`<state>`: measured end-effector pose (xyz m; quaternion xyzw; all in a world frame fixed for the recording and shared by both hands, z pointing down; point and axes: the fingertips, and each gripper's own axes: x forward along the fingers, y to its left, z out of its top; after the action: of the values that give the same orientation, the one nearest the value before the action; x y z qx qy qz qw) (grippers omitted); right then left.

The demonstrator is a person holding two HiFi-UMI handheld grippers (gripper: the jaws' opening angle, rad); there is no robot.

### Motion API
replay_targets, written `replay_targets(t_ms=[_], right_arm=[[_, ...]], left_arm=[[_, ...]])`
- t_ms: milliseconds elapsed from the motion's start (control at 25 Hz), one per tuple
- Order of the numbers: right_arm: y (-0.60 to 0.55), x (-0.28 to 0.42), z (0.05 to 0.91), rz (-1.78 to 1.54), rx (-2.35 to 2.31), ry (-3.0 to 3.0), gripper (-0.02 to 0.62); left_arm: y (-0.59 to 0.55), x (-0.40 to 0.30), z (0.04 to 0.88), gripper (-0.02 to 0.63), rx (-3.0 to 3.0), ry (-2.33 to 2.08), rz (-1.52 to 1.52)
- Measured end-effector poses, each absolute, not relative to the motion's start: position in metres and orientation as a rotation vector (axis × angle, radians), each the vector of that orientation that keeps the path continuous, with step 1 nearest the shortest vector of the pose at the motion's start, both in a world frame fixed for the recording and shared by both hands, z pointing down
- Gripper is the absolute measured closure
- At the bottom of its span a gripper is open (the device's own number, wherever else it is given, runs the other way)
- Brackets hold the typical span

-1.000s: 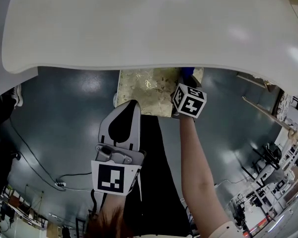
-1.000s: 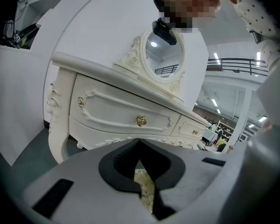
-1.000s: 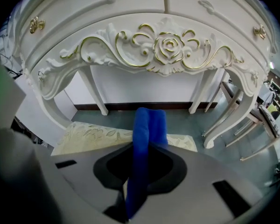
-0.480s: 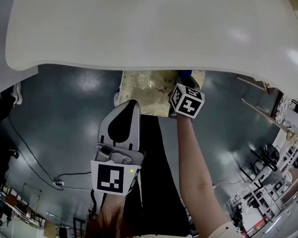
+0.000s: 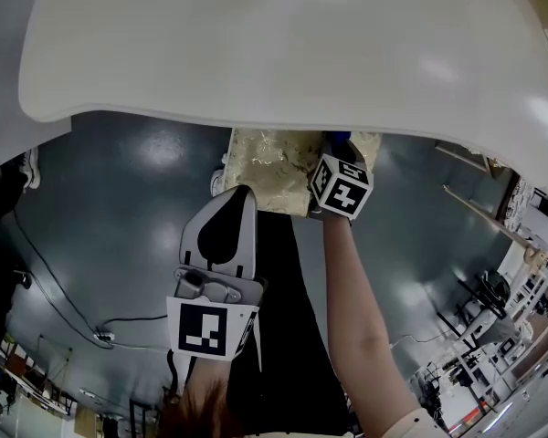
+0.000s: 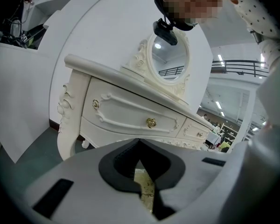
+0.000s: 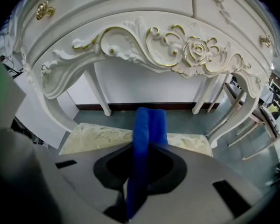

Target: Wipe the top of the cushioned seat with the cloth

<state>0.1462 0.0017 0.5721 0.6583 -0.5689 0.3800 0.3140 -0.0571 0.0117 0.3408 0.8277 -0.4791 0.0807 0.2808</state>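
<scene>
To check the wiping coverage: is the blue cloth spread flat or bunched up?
Bunched. The blue cloth stands as a narrow folded strip pinched in the right gripper, over the cushioned seat.

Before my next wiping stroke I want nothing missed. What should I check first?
1. Blue cloth gripped by right gripper: ok, jaws shut on it.
2. Cloth over the cushioned seat: ok.
3. Cloth touching the seat: cannot tell.
4. Left gripper empty: ok, jaws together, nothing between.
5. Whole seat top visible in the head view: not ok, dressing table covers its far part.
</scene>
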Motion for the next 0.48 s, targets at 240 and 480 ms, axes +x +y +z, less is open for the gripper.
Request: replay_targets(t_ms=[240, 480], right_arm=[[-0.002, 0.134, 0.572, 1.006, 1.726, -1.515, 0.534], [-0.006, 0.123, 0.572, 0.997, 1.722, -1.514, 0.534]], left_arm=[[0.011, -0.061, 0.340, 0.608, 2.210, -1.292, 0.210], [0.009, -0.071, 0.341, 0.607, 2.204, -1.312, 0.210]])
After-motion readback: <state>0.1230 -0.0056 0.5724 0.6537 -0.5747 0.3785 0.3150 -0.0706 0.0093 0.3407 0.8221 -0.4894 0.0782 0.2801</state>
